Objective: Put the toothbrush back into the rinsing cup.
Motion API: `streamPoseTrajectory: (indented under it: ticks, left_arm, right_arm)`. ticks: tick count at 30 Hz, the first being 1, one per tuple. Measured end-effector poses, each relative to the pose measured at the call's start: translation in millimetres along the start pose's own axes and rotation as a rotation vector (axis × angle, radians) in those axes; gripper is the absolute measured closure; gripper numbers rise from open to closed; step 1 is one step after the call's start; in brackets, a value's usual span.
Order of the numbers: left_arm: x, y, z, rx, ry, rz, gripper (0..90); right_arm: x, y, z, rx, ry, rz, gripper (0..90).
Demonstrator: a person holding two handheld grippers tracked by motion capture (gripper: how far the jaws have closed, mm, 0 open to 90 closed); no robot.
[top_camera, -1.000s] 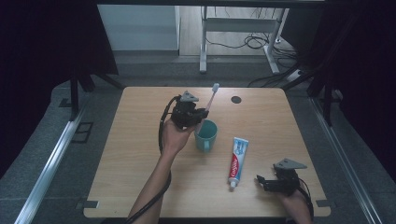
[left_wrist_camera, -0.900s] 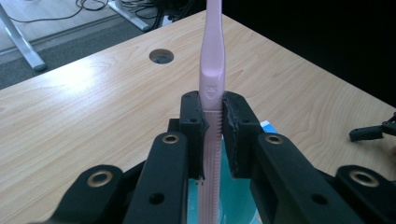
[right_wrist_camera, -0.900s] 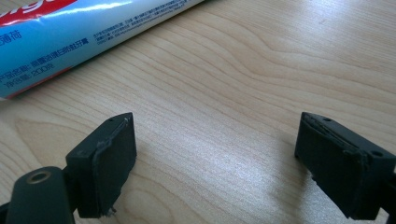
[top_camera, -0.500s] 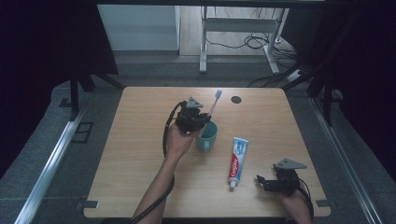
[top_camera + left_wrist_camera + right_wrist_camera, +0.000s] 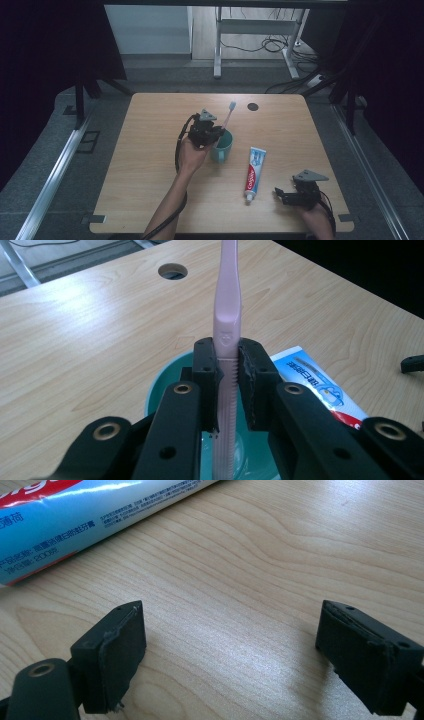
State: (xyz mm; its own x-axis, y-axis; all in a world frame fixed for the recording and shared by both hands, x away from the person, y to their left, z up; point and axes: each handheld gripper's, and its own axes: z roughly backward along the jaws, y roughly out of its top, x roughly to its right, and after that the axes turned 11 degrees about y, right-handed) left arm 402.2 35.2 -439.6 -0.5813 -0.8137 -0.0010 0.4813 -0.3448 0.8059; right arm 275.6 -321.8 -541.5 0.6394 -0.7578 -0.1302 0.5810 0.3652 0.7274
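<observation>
One pink toothbrush (image 5: 227, 315) pinched tight in left tool (image 5: 229, 371), low end inside green cup (image 5: 223, 145) mid surface. Right tool (image 5: 230, 650) wide open near right front corner. Could tip cup if pushed sideways.

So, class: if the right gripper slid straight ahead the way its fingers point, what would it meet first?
Probably the toothpaste tube. The right gripper is open with bare table between its fingers, and the tube lies just ahead, slightly left, though depth is hard to judge.
</observation>
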Motion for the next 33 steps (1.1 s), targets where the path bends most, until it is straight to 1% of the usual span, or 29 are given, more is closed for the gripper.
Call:
streamPoseTrajectory:
  ticks: [20,27,33]
  left_arm:
    - [6.5,-14.4,-13.8,-0.03,0.024,-0.005,78.5]
    - [8.6,-16.2,-17.8,-0.045,0.032,-0.016,78.3]
    - [11.1,-17.6,-21.0,-0.069,0.046,-0.036,77.8]
  right_arm:
    - [-0.1,0.0,0.0,0.0,0.001,0.0,12.4]
    - [-0.1,0.0,0.0,-0.001,0.001,0.0,12.4]
    - [-0.3,0.0,0.0,-0.001,0.002,-0.001,12.4]
